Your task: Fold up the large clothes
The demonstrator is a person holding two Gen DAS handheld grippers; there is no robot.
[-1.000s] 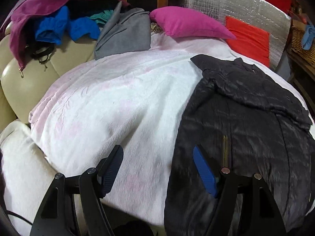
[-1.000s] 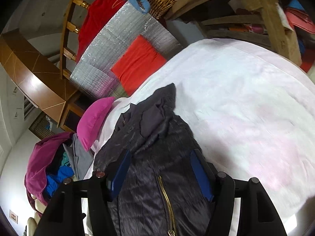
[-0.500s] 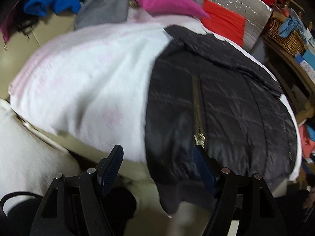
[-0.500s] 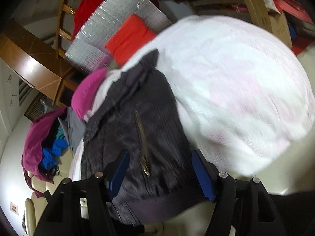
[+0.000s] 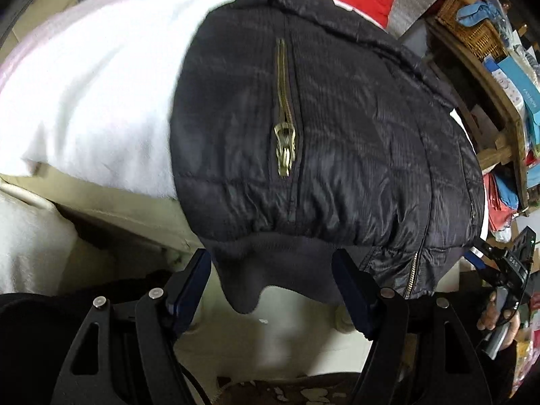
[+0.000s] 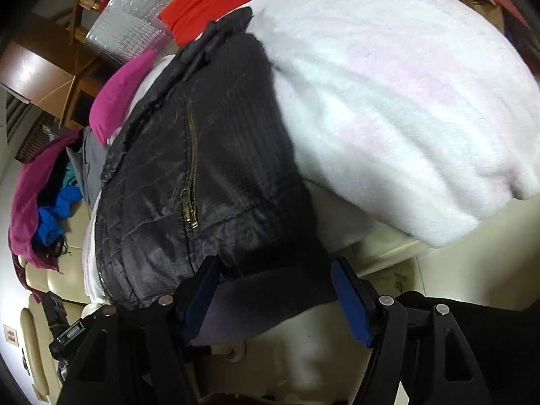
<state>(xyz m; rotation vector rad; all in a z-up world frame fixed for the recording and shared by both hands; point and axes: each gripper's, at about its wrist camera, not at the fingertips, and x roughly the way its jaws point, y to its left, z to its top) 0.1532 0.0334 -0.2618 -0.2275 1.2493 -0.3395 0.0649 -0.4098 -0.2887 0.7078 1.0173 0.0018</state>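
A black quilted jacket (image 5: 337, 128) with a brass zipper lies on the white-pink blanket (image 5: 87, 77), its ribbed hem hanging over the bed's near edge. My left gripper (image 5: 271, 290) is open, its blue pads on either side of the hem's left corner. The jacket also shows in the right wrist view (image 6: 209, 182). My right gripper (image 6: 275, 300) is open around the hem's right part. The right gripper also shows at the far right of the left wrist view (image 5: 499, 270).
A pink pillow (image 6: 118, 94), red cushion (image 6: 206, 3) and silver foil mat (image 6: 125, 30) lie at the bed's far end. A pile of clothes (image 6: 44, 185) sits on the beige sofa. A wooden shelf with a wicker basket (image 5: 469, 23) stands to the right.
Both grippers have dropped down and back from above the bed to the near edge, and now straddle the jacket's hanging hem. Both stay open.
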